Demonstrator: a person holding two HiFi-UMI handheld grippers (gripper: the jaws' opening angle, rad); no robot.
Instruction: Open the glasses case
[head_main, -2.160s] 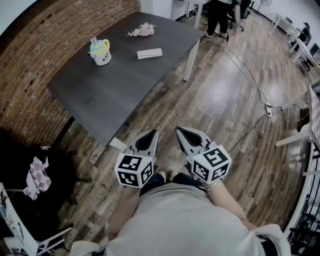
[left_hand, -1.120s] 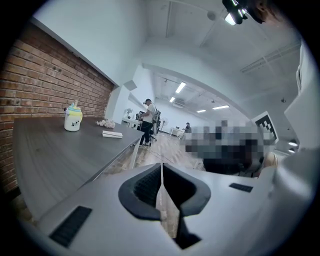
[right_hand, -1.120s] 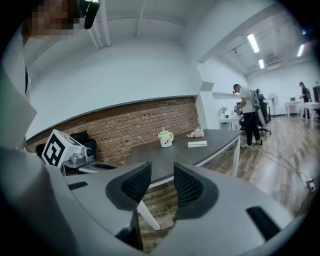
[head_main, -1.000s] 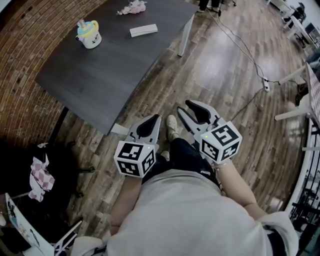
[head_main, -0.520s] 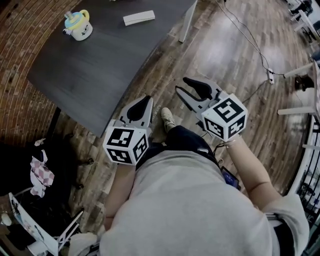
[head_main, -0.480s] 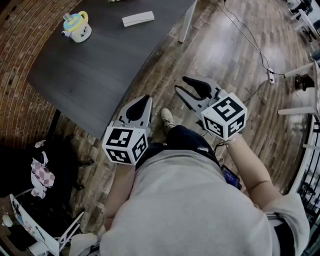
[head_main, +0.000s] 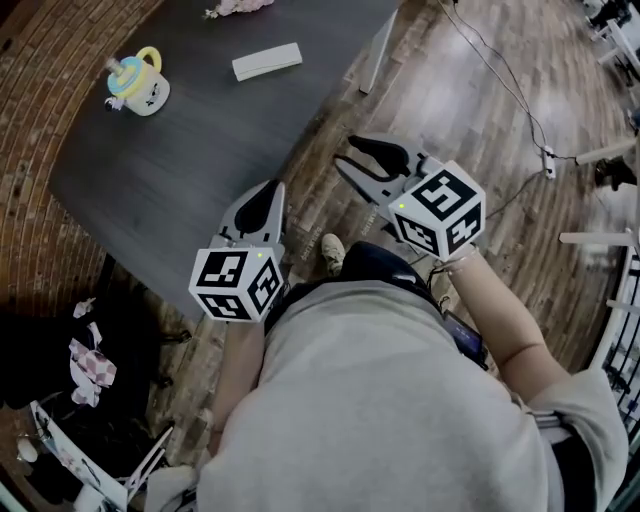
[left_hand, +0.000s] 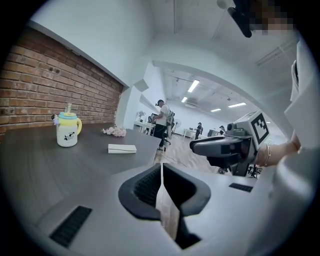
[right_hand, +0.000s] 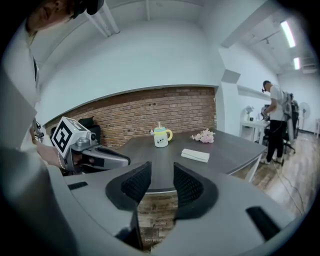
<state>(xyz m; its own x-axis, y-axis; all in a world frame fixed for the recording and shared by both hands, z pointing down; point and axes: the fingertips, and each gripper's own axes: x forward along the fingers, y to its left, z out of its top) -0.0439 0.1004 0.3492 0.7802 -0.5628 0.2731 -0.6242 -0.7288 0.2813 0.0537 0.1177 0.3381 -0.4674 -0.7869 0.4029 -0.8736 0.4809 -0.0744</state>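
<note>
You are in the approach step, I judge. Both tongs hang in the air at the near edge of the table (head_main: 180, 170), and neither touches anything. Your left gripper (head_main: 271, 189) has its jaws pressed together with nothing between them. Your right gripper (head_main: 346, 153), just beside it and over the floor, has its jaws apart and is also empty. The glasses case (head_main: 266, 61), white and flat, lies closed on the table toward the far right corner, well apart from both grippers. The next move calls for bringing both grippers across to it. I think one must hold the lower half steady while the other lifts the lid, so the left jaws must part first.

On the table, the mug (head_main: 135, 86) stands near the left edge and the flowers (head_main: 236, 8) lie at the far edge. A brick wall (head_main: 40, 60) runs along the left side. The wooden floor (head_main: 450, 110) spreads at the right, and a person (right_hand: 274, 117) stands beyond the table.
</note>
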